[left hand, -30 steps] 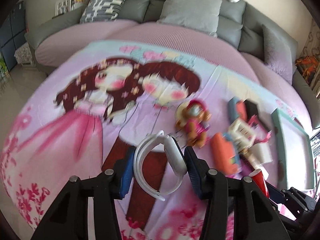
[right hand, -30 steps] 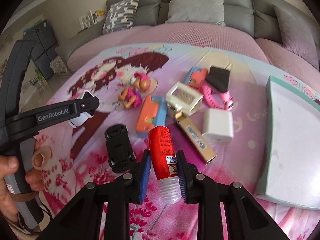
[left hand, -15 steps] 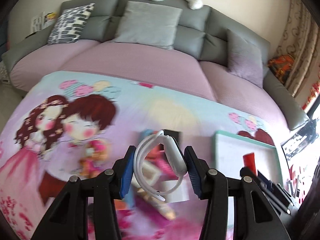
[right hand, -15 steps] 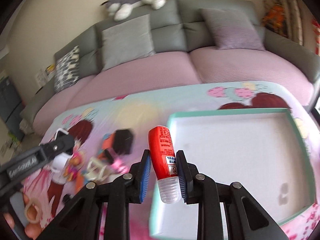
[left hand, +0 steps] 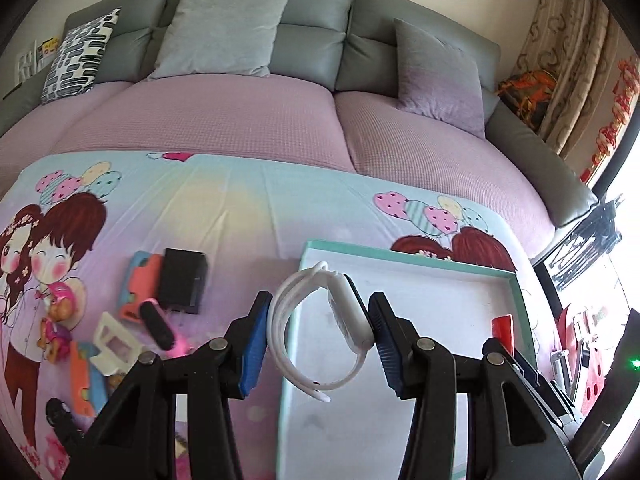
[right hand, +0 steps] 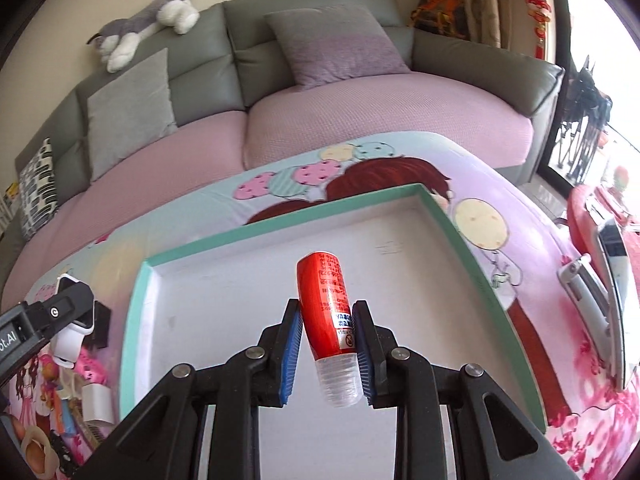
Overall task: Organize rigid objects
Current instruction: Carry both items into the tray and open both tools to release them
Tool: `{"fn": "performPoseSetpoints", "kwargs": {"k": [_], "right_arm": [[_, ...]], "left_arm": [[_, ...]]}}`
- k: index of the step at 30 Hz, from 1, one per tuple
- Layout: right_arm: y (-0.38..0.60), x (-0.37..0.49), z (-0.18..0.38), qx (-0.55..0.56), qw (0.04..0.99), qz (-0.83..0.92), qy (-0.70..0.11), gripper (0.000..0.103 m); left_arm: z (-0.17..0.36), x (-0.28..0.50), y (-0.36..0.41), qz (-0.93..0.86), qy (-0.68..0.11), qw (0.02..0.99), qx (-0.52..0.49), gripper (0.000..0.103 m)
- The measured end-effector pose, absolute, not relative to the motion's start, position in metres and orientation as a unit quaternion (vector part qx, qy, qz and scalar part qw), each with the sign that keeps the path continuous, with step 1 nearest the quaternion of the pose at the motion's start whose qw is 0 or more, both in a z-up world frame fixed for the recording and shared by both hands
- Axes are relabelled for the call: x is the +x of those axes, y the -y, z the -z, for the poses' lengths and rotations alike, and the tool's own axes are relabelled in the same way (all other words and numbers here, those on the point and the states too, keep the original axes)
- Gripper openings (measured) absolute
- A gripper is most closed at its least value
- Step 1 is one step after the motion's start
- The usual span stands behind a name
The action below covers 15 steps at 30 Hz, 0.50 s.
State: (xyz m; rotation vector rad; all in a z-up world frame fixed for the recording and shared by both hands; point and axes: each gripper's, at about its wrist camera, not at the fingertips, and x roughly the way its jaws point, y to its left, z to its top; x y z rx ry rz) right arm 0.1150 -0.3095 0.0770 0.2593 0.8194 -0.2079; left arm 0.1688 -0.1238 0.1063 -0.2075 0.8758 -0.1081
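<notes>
Both grippers have swung rightward over the last second, away from the scattered toys and onto the teal-rimmed tray (right hand: 460, 232), whose white floor now fills the right wrist view. The left gripper (left hand: 318, 338) is clenched on a white smartwatch (left hand: 336, 320), pinching its body and looped band between blue pads right above the tray's near-left rim. The right gripper (right hand: 326, 354) is clamped on a red bottle (right hand: 326, 308) with a clear cap, tilted a little left of upright and held over the middle of the tray.

A cartoon-print cloth (left hand: 240, 208) in pink, lilac and pale blue covers the tabletop. Behind it runs a grey sofa (left hand: 312, 40) with a pink seat cover, grey and patterned cushions, and a plush husky (right hand: 148, 24) lying along its back. Patterned curtains (left hand: 576, 60) and bright window light sit to the right.

The tray floor is bare white all round the bottle, with free space toward the far and right rims. Left of the tray the remaining objects lie close together: a black adapter (left hand: 182, 282), an orange and blue piece (left hand: 138, 284), a cream frame-shaped toy (left hand: 114, 342) and a small pink doll (left hand: 56, 312).

In the left wrist view only a red sliver of the bottle shows beyond the other gripper's arm. The tray's near edge is hidden behind both grippers, and the items at the far left are distorted and partly cut off.
</notes>
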Motion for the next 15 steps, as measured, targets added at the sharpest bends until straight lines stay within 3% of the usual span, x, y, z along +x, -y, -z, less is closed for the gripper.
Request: {"fn": "performPoseSetpoints", "kwargs": {"k": [15], "right_arm": [[0.32, 0.125, -0.059, 0.128, 0.887, 0.112, -0.43, 0.028]], "left_arm": [[-0.067, 0.172, 0.165, 0.07, -0.448, 0.889, -0.059, 0.051]]}}
